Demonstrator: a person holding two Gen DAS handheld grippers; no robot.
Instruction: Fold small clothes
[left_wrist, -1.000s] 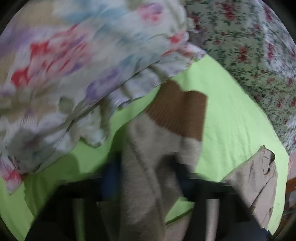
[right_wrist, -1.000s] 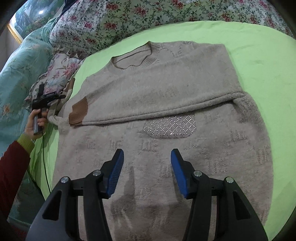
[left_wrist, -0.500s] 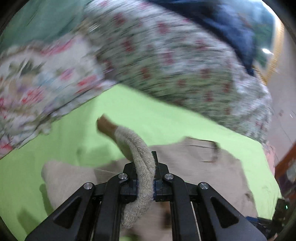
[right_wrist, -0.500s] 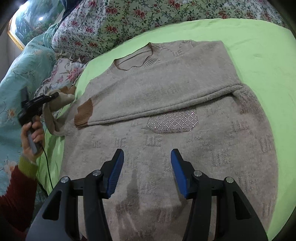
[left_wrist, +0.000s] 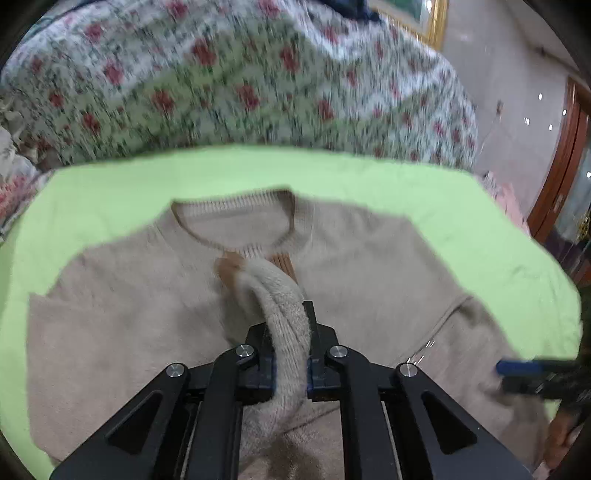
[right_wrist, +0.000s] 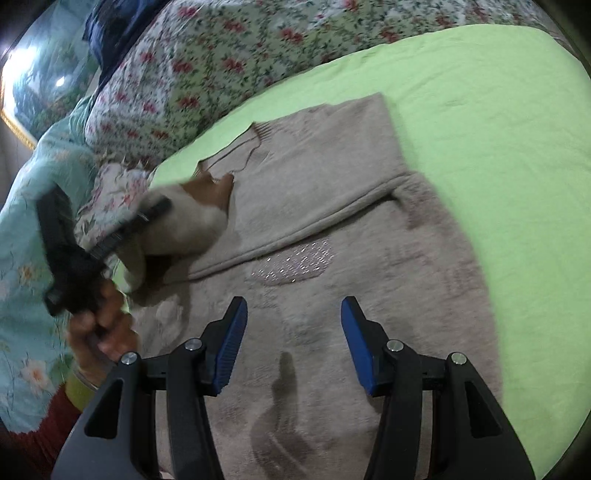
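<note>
Left tongs (left_wrist: 290, 363) clamped narrow on a sleeve (left_wrist: 286, 314) of the sweater (left_wrist: 147, 295), bottom centre of the left wrist view; the sleeve bulges up between the jaws and runs forward, its brown cuff (left_wrist: 231, 271) sitting just below the neckline (left_wrist: 236, 218). Right tongs (right_wrist: 293, 343) wide apart, nothing between the blue pads (right_wrist: 232, 343), hovering over the lower body of the sweater at bottom centre of the right wrist view. Just past them, a patch of shiny studs (right_wrist: 295, 262) mid-frame, with the other sleeve (right_wrist: 314, 218) folded across the chest above it. At left of that view a hand (right_wrist: 99, 325) grips the left tongs, sleeve and cuff lifted over the sweater's left shoulder area. Sweater lies flat, front up, on a green sheet (right_wrist: 498, 129). Farther back, a flowered quilt (left_wrist: 240, 81) along the top of the frame; teal bedding (right_wrist: 22, 229) at left edge.
</note>
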